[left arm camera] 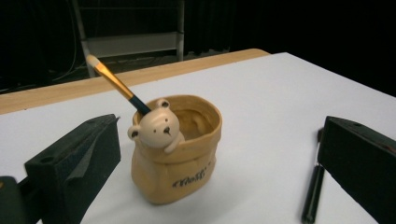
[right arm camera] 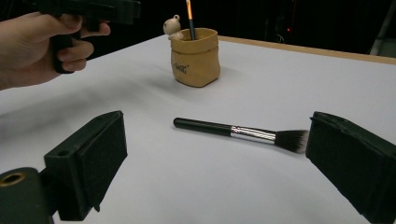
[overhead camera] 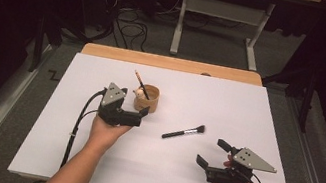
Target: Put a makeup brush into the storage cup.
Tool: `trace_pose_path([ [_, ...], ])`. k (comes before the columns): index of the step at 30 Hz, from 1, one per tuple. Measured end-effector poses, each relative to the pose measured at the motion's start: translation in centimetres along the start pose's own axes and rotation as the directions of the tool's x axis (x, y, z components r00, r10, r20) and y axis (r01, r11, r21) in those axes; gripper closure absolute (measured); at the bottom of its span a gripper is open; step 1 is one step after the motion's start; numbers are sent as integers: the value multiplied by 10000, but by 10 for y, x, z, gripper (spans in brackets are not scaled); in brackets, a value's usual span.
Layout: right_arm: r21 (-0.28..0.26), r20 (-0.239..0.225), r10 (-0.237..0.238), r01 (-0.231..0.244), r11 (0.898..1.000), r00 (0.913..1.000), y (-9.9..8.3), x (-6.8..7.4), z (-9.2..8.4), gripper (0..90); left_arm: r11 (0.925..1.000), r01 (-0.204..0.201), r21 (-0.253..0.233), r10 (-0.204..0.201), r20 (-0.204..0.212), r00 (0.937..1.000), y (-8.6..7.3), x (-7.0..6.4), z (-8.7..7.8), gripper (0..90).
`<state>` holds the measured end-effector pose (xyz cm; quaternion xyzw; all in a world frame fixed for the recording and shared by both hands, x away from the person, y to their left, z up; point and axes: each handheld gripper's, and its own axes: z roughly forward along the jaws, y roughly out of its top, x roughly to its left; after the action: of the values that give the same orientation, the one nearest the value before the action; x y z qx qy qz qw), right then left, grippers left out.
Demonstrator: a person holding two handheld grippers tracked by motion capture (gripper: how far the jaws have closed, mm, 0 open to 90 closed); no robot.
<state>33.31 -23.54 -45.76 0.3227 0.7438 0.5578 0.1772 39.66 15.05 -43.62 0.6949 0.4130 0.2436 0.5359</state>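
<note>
One thin brush (left arm camera: 112, 80) stands in the bear pot (left arm camera: 180, 151), just ahead of the open, empty left tongs (overhead camera: 143, 112). Judged half done: the makeup brush (right arm camera: 240, 132) lies on the desk (overhead camera: 248, 116) between the spread jaws of the right tongs (overhead camera: 213, 153), ungrasped.

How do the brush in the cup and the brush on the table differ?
The thin brush stands tilted in the bear cup; the makeup brush lies flat on the white table. The thin brush has a gold ferrule and small pale tip; the makeup brush has a silver ferrule and broad dark bristles. Both have dark handles.
</note>
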Motion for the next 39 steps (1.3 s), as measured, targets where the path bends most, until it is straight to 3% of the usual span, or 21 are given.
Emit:
trace_pose_path([
  [7, 30, 80, 15, -15, 10000, 10000, -1, -1, 0, 61, 9998, -146, -104, 148, 214, 9997, -10, -2, -17, 3],
  [13, 45, 106, 3, -3, 10000, 9999, -1, -1, 0, 62, 9996, -279, 79, 275, 409, 9988, -24, -4, -31, 3],
  [24, 85, 77, -41, 40, 10000, 10000, -2, -1, 1, 62, 9999, 107, -38, -103, 868, 9962, -56, -8, -58, 4],
  [27, 111, 128, -16, 15, 9999, 9999, -3, -1, 1, 62, 9999, -137, -41, 139, 760, 9970, -64, -11, -64, 4],
  [29, 119, 125, -36, 35, 9999, 9999, -3, -1, 0, 62, 9997, 62, -222, -47, 680, 9977, -70, -11, -69, 12],
  [31, 122, 142, -11, 10, 9999, 9999, -3, 0, 0, 62, 9997, 237, -75, -230, 784, 9967, -76, -12, -70, 15],
  [37, 190, 180, -56, 53, 9998, 9998, -4, -1, 1, 62, 9982, 404, -439, -362, 928, 9950, -71, -15, -72, 18],
  [39, 179, 181, -51, 48, 9998, 9998, -5, -1, 0, 62, 9987, 208, -463, -167, 874, 9960, -70, -17, -73, 23],
])
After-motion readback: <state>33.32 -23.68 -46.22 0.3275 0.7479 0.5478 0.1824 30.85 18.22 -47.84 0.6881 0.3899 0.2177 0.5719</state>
